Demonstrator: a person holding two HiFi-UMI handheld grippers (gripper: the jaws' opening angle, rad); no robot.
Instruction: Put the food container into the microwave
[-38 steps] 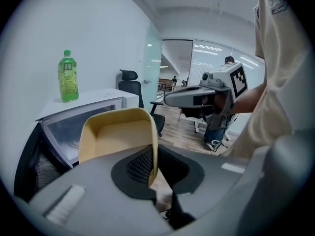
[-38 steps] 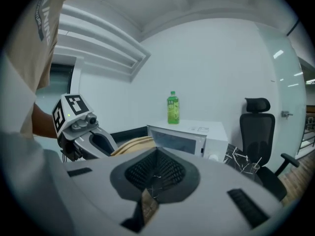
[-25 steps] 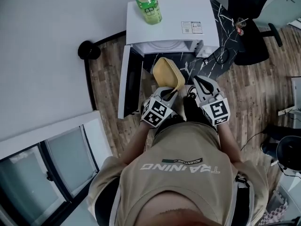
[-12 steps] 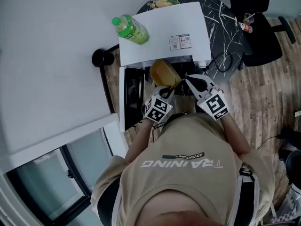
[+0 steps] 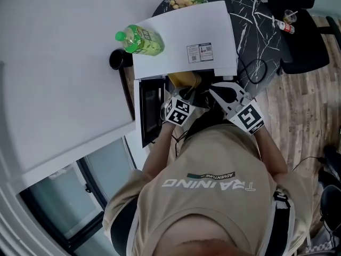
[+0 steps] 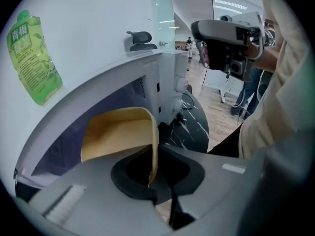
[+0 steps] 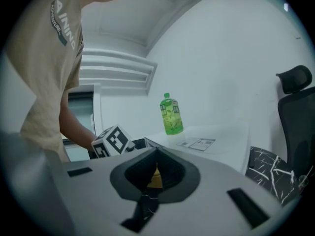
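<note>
Food container (image 5: 183, 80): yellow, tilted, at the mouth of the microwave, far end tucked under the front edge of the white top.
Left gripper (image 6: 158, 187): fingers clenched on the container's near rim, thin edge standing upright between them.
Right gripper (image 7: 151, 193): fingers pressed together, holding nothing; just right of the container, apart from it.
Microwave (image 5: 184, 33): white, on the dark marbled table (image 5: 261, 28); door (image 5: 151, 111) open to the left, close beside the left gripper.
Green bottle (image 5: 139, 40): upright on the microwave's top, near its left edge.
Open room: mouth hemmed by the door on the left and the right gripper on the right; white wall near beyond the door.
</note>
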